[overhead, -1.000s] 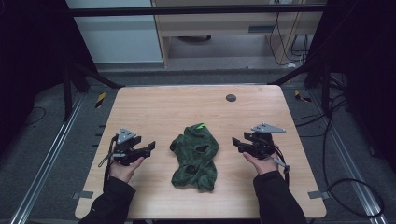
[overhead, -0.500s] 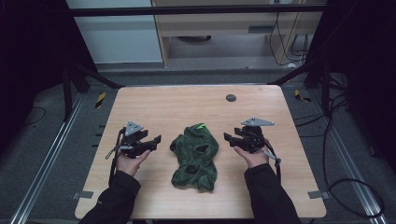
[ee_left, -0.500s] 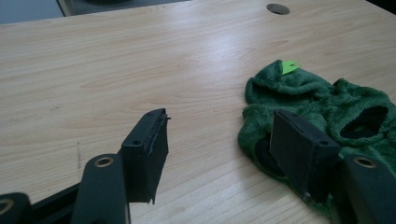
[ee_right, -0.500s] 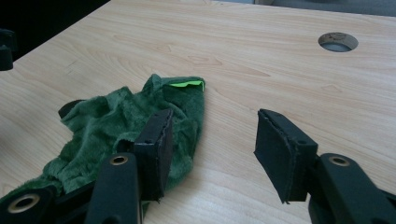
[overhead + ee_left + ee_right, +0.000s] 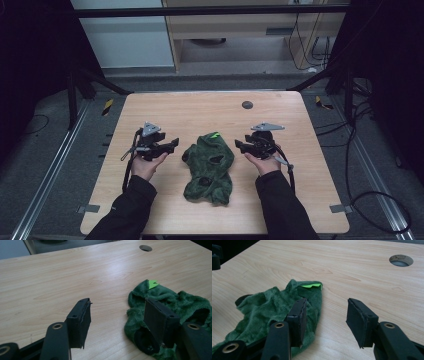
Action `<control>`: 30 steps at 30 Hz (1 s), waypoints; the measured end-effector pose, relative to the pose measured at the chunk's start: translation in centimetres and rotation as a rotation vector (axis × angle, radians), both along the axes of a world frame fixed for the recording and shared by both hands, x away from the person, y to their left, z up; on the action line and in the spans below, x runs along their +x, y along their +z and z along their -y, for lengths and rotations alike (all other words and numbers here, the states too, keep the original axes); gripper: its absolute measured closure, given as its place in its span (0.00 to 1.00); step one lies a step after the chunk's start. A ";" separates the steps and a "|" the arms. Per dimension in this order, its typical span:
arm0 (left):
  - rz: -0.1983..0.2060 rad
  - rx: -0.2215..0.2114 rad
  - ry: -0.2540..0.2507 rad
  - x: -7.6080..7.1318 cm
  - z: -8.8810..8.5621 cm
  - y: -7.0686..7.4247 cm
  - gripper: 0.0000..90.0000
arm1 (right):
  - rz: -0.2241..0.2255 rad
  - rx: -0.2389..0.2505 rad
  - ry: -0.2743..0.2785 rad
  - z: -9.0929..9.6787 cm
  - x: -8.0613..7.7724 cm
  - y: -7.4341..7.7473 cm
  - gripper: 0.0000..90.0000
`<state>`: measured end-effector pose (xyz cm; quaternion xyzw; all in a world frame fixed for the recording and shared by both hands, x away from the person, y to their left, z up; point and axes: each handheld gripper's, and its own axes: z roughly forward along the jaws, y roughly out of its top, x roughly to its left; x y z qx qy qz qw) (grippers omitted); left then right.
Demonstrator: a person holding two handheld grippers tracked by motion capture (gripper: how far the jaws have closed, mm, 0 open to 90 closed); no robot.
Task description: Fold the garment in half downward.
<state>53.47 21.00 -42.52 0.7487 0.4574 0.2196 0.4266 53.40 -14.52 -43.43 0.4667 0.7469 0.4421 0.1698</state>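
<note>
A crumpled dark green fleece garment [image 5: 209, 168] lies on the table [image 5: 210, 107] between the two hands. The left hand-held gripper [image 5: 172, 144] sits just beside the garment's left edge, jaws apart and closing a little, nothing between them. The right hand-held gripper [image 5: 240, 145] sits just beside its right edge, jaws also apart, closing somewhat, bare table between them. Farther off, a bright green tag [image 5: 215, 135] marks the garment's far end; beyond it is a round cable hole [image 5: 247, 105].
</note>
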 end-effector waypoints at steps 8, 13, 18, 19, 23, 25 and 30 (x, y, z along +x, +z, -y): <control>-0.016 0.005 -0.004 0.7 0.7 -0.7 0.44 | -0.007 -0.011 0.011 -0.8 0.7 -0.2 0.57; -0.034 -0.004 -0.001 1.4 1.2 -1.3 0.47 | -0.028 -0.014 0.012 -1.5 1.3 -0.8 0.58; -0.047 -0.008 0.000 1.7 1.7 -1.8 0.49 | -0.038 -0.023 0.016 -2.0 1.8 -1.4 0.59; -0.055 -0.003 0.000 1.9 1.9 -2.1 0.50 | -0.040 -0.024 0.017 -2.1 1.9 -1.5 0.60; -0.068 -0.005 -0.001 2.2 2.3 -2.6 0.51 | -0.050 -0.026 0.014 -2.4 2.1 -1.9 0.60; -0.071 -0.005 -0.002 2.3 2.7 -2.8 0.52 | -0.053 -0.029 0.018 -2.5 2.2 -2.2 0.60; -0.092 0.006 -0.008 2.7 3.3 -3.5 0.53 | -0.069 -0.046 0.021 -2.8 2.5 -2.8 0.62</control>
